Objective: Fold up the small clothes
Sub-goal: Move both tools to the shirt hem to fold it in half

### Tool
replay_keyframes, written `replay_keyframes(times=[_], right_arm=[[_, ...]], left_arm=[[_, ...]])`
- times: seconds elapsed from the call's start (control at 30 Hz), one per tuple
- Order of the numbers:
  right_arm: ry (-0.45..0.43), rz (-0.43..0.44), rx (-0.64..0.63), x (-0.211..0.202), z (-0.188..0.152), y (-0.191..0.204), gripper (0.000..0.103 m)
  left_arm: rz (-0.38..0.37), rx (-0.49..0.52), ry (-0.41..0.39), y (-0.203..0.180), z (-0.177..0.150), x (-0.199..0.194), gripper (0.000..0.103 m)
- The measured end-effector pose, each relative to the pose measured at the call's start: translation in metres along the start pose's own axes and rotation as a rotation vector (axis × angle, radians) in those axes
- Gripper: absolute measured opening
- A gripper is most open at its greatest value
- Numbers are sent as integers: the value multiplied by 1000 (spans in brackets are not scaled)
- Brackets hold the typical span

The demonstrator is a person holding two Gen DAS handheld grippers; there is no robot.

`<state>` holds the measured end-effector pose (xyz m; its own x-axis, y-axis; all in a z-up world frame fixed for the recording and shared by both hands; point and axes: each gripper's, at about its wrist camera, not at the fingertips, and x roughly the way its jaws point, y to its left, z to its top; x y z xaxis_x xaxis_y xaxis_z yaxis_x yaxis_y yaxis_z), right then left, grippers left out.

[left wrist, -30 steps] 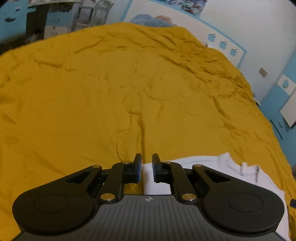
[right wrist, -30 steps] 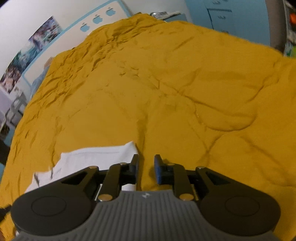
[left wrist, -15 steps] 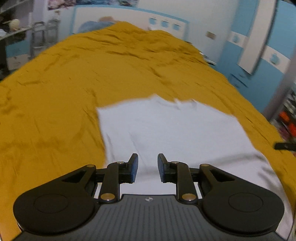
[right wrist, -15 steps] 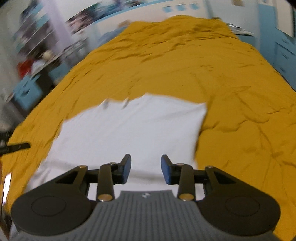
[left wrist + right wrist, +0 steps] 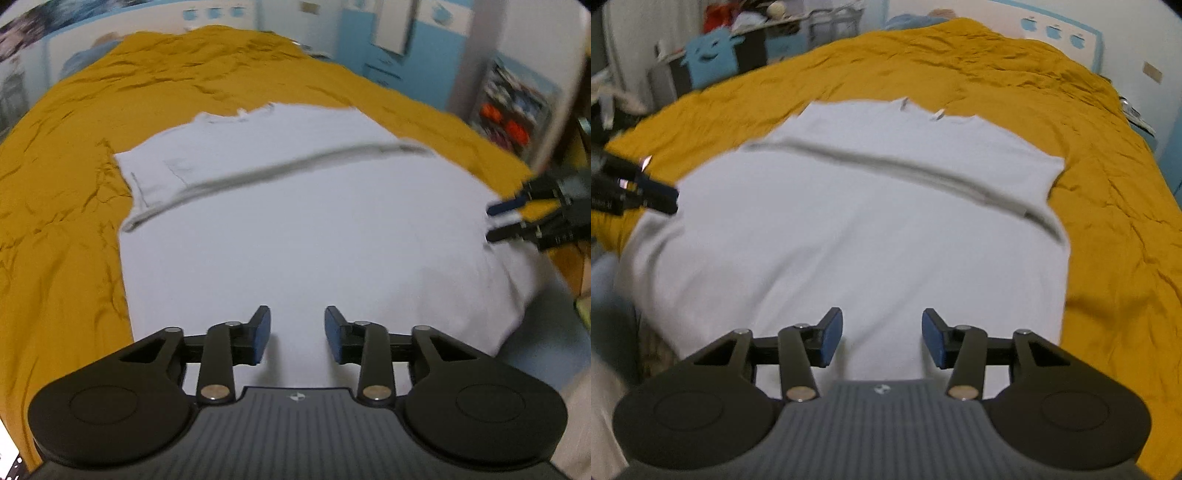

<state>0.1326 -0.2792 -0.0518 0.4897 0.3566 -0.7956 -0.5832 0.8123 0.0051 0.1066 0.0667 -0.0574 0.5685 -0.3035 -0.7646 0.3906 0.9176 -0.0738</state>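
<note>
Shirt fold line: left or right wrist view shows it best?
Right wrist: the grey fold line runs unbroken across the white shirt, from edge to edge. Left wrist shows the same line, blurrier, with its right end fading.

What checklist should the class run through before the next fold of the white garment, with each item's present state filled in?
1. White garment lies spread on the yellow bedspread: ok.
2. First fold made, a folded edge crossing the cloth: ok.
3. Left gripper jaws apart, holding nothing: ok.
4. Right gripper jaws apart, holding nothing: ok.
5. Near hem flat: cannot tell, it is hidden under the grippers.
6. Picture sharp enough to judge creases: not ok, blurred.
</note>
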Motion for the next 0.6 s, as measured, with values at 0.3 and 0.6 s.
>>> replay_keyframes(times=[0.3, 0.6], right_arm=[[58, -49, -153, -16, -53, 32, 51], [85, -112, -275, -23, -77, 44, 55]], left_arm=[[29, 264, 94, -30, -49, -12, 57], [96, 574, 148, -57, -89, -8, 80]])
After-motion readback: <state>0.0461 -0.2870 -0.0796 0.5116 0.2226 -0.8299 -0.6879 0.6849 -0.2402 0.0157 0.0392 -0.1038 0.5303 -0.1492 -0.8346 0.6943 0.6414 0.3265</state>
